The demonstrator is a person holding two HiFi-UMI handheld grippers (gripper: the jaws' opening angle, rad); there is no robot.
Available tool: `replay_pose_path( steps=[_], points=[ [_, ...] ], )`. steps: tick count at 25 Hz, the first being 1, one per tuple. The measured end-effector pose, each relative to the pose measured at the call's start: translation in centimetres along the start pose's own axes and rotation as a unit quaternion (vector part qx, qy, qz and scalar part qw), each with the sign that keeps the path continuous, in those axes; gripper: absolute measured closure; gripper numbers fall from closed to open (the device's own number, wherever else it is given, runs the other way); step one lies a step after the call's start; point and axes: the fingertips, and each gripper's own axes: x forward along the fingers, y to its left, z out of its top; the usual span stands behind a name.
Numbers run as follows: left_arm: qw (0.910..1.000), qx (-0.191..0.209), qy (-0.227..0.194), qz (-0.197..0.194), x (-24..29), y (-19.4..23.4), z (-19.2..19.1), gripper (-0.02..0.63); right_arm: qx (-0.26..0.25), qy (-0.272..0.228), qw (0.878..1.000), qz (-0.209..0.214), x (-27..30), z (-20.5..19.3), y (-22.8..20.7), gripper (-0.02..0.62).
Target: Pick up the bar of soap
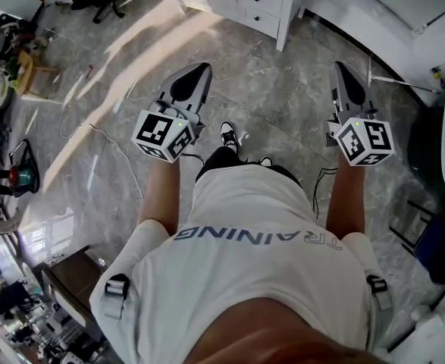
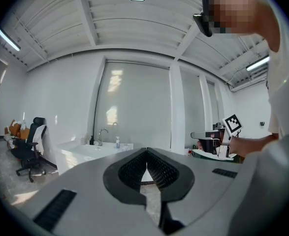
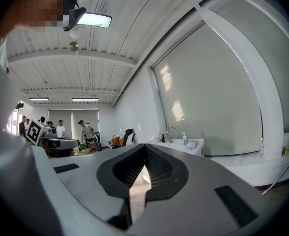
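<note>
Though the left claw (image 1: 200, 71) and right claw (image 1: 340, 68) hang pinched shut, empty, over the marble floor (image 1: 267, 89), a pale lump (image 3: 192, 143) lies beside the pump bottle (image 3: 184, 137) on the far sink worktop (image 3: 181, 152), too small to name or read its axis.

White cabinet (image 1: 252, 6) on grey marble floor (image 1: 275, 89); office chair (image 2: 30, 149) near sink counter (image 2: 85, 152).

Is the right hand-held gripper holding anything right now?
No, the right hand-held gripper has its jaws closed tip to tip, with nothing between them.
</note>
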Motion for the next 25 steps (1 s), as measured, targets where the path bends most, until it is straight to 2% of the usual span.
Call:
replay_pose_path(
  steps=[5,10,18,25],
  points=[
    [0.9997,-0.013,-0.002,-0.022,3.8,3.0,-0.8,0.597,-0.009,0.013,1.0,-0.026,3.0,-0.2,-1.7,0.584],
    [0.9987,-0.024,-0.009,-0.043,7.6,7.7,-0.6,0.597,-0.022,0.022,0.999,-0.041,8.4,0.3,-2.2,0.584],
    [0.9961,-0.029,-0.008,-0.082,11.7,15.7,-0.3,0.597,-0.037,0.045,0.996,-0.067,17.2,1.1,-0.7,0.584],
    [0.9956,-0.036,-0.011,-0.086,13.3,22.6,-0.4,0.597,-0.055,0.063,0.994,-0.071,23.6,1.1,1.3,0.584]
  ],
)
